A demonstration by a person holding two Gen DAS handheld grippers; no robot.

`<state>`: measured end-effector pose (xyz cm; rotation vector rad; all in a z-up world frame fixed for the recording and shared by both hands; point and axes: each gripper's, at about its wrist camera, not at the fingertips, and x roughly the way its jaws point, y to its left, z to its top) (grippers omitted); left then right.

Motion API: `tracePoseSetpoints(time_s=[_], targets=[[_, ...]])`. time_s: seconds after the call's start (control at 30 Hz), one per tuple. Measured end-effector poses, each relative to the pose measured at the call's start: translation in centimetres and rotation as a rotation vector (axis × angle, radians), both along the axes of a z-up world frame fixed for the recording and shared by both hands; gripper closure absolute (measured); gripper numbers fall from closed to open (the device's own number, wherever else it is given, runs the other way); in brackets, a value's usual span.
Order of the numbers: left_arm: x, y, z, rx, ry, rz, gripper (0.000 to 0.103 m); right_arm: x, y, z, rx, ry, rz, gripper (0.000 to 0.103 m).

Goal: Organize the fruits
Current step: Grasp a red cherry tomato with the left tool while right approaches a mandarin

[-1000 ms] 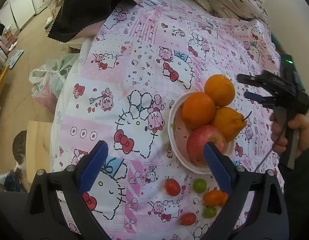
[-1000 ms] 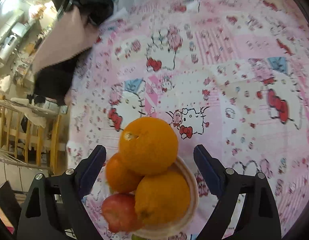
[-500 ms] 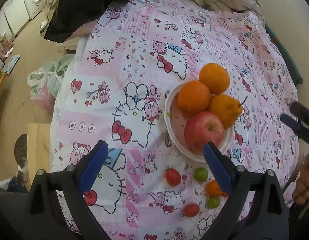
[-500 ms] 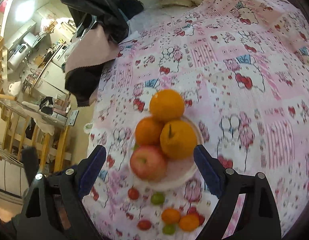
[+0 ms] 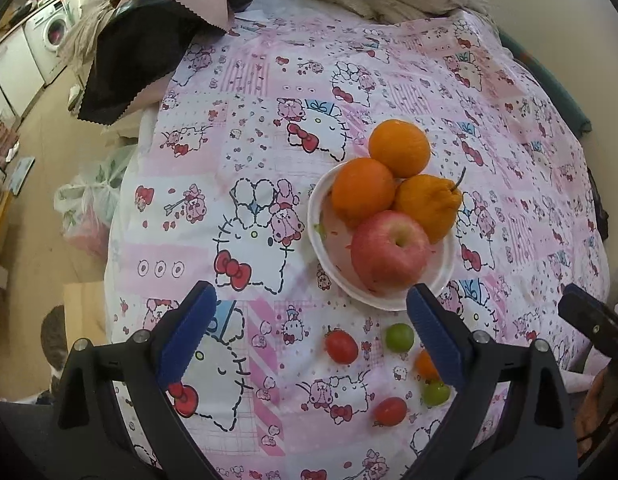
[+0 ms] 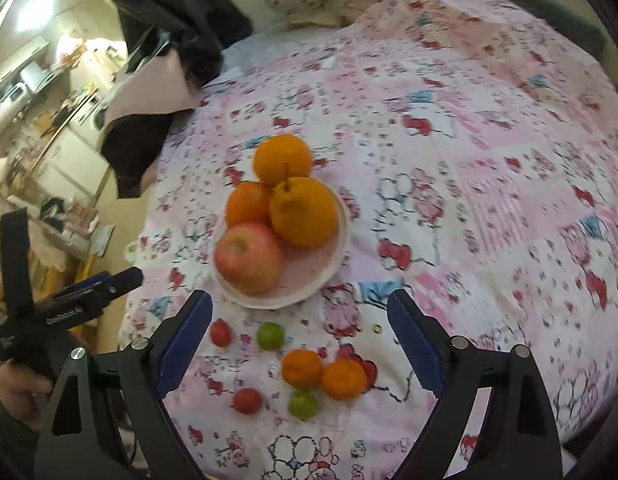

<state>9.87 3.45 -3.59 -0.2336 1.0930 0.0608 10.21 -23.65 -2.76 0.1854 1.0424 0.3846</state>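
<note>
Pulled back from the bowl over the last second, the right gripper (image 6: 299,336) now hangs above the near edge of the bed with its blue-padded fingers (image 6: 185,336) spread wide and holding nothing, and the whole spread of fruit shows again instead of one orange filling the view. The left gripper (image 5: 311,332) hovers likewise, fingers apart and empty, near the same edge. Nearest the grippers lie the loose small fruits on the Hello Kitty sheet (image 6: 489,128): a red cherry tomato (image 6: 248,401), a green one (image 6: 304,404), two small orange tomatoes (image 6: 302,369) touching each other, then another green tomato (image 6: 270,335) and a red tomato (image 6: 220,333) just beside the bowl. These probably remain to be sorted, so the open stance looks like readiness for a fresh pick. Beyond them the white bowl (image 6: 333,264) carries a red apple (image 6: 249,258) at the front, a stemmed bumpy mandarin (image 6: 304,212) and an orange (image 6: 249,204) behind it, and a second orange (image 6: 283,159) at the far rim, seemingly resting on or just past the edge; crowded so, it could roll off. Farthest, a black-and-pink cloth (image 5: 149,52) drapes over the far corner.
</note>
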Motion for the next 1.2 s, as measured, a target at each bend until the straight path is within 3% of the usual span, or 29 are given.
tracePoseSetpoints(time_s=[0.2, 0.3, 0.47, 0.6, 0.67, 0.7, 0.77, 0.93, 1.07, 1.2], targets=[[-0.3, -0.4, -0.6, 0.018, -0.003, -0.003, 0.008, -1.2, -1.3, -2.5, 0.029, 0.034, -0.063, 0.011], [-0.4, -0.1, -1.3, 0.004, 0.010, 0.008, 0.008, -1.0, -2.0, -3.7, 0.092, 0.087, -0.109, 0.011], [-0.2, 0.3, -2.6, 0.020, 0.059, 0.044, 0.008, -0.2, -1.7, -5.2, 0.108, 0.150, -0.116, 0.011], [0.2, 0.7, -4.4, -0.036, 0.126, 0.052, 0.009, 0.2, -1.5, -5.6, 0.110, 0.166, -0.116, 0.011], [0.4, 0.4, -5.7, -0.075, 0.177, 0.043, 0.017, 0.4, -1.5, -5.8, 0.120, 0.173, -0.121, 0.011], [0.5, 0.2, -6.3, -0.097, 0.197, 0.037, 0.030, 0.5, -1.6, -5.8, 0.125, 0.177, -0.123, 0.011], [0.7, -0.5, -7.7, -0.152, 0.245, 0.020, 0.042, 0.6, -1.7, -5.9, 0.133, 0.182, -0.126, 0.011], [1.3, -2.3, -10.5, -0.233, 0.338, 0.018, 0.046, 0.6, -2.1, -5.8, 0.143, 0.189, -0.131, 0.011], [1.6, -3.3, -11.7, -0.224, 0.387, 0.011, 0.057, 0.6, -2.9, -5.9, 0.147, 0.193, -0.148, 0.011], [1.6, -3.7, -12.0, -0.195, 0.397, -0.009, 0.077, 0.7, -3.5, -6.3, 0.148, 0.211, -0.167, 0.011]])
